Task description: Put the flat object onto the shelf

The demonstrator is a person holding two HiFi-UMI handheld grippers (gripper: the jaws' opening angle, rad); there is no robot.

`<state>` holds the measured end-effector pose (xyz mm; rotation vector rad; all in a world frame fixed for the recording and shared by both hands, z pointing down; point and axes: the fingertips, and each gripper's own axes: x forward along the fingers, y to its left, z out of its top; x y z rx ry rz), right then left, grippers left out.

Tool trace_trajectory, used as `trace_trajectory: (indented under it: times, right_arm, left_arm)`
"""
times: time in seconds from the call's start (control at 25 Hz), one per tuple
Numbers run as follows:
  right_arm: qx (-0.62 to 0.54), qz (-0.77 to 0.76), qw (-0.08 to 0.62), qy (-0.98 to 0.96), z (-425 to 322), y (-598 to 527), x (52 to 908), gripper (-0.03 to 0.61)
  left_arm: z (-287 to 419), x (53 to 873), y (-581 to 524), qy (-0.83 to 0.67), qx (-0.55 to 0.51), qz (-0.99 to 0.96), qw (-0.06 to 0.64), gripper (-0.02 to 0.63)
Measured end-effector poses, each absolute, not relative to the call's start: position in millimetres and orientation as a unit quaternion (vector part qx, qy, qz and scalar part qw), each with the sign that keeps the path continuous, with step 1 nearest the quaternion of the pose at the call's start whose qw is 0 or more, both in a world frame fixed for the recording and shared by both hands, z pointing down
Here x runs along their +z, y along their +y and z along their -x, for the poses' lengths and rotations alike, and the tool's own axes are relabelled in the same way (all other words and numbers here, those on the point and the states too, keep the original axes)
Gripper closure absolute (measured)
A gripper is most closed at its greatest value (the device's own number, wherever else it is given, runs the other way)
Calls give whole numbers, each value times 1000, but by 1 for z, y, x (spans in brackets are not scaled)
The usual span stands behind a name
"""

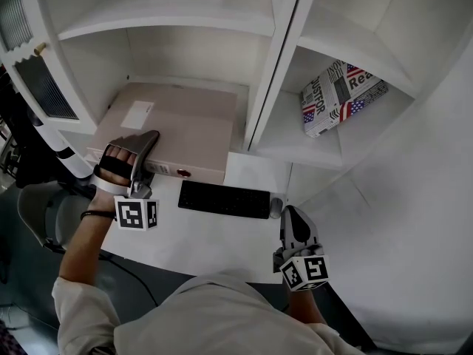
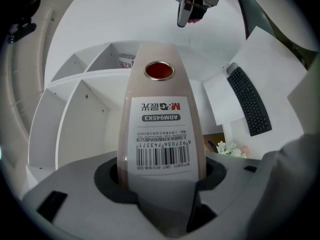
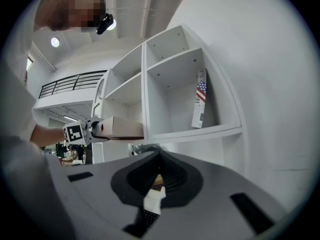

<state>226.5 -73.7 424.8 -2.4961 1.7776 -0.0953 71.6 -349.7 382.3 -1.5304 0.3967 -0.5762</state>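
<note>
Where the flat object sits: beige folder (image 1: 174,128) lies flat, far end inside the lower-left bay of the white shelf (image 1: 267,72), spine end jutting out over the desk (image 1: 199,237). No view shows whether its underside rests on the bay floor.
Left gripper (image 1: 145,148): clamped on the folder's spine; its own view shows the spine (image 2: 162,124) wedged between the two jaws.
Right gripper (image 1: 293,219): jaws together, nothing between them, hanging at the desk's near edge beside the mouse (image 1: 276,208), well clear of the folder.
Step in hand (judged): sliding the folder home.
How to do it well: keep it level and square to the bay, push straight back along the left wall, and watch the near corner against the divider. Release only once the weight is borne from below, then draw the jaws straight back. The keyboard (image 1: 224,199) lies just in front, so the withdrawal should stay above it.
Spine label: "M&G" logo with Chinese characters, "ADM945X3", barcode number 6927036743371; the small print is unreadable. Red ring hole above it.
Other print: newsprint-and-flag box (image 1: 341,97) in the right bay; "Rea…" is legible, the rest too broken.
</note>
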Motion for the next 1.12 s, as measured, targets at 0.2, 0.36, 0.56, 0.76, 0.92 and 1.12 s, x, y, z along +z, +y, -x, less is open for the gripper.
trace_trajectory:
  times: [0.2,0.36,0.56,0.76,0.92,1.12]
  right_arm:
    - [-36,814,36,579,-231,-79,429,575]
    - [-37,815,36,577,-234,-82,428,575]
    - [-38,816,35,576,-241,-86,430,575]
    - [-40,816,37,575,-245,-90,432,575]
    - [-41,816,39,576,-249,-93,433,575]
    - [-43,816,40,574,-254,-94,434,575]
  left_arm:
    - [-81,391,-355,168,-254,681,666,327]
    - [-88,407,-359,132,-282,696,647,279]
    - [-97,409,-366,106,-299,708,631,265]
    - [-104,412,-371,72,-321,720,612,249]
    - [-108,413,-375,55,-329,726,601,242]
    - [-113,413,-381,37,-336,729,595,238]
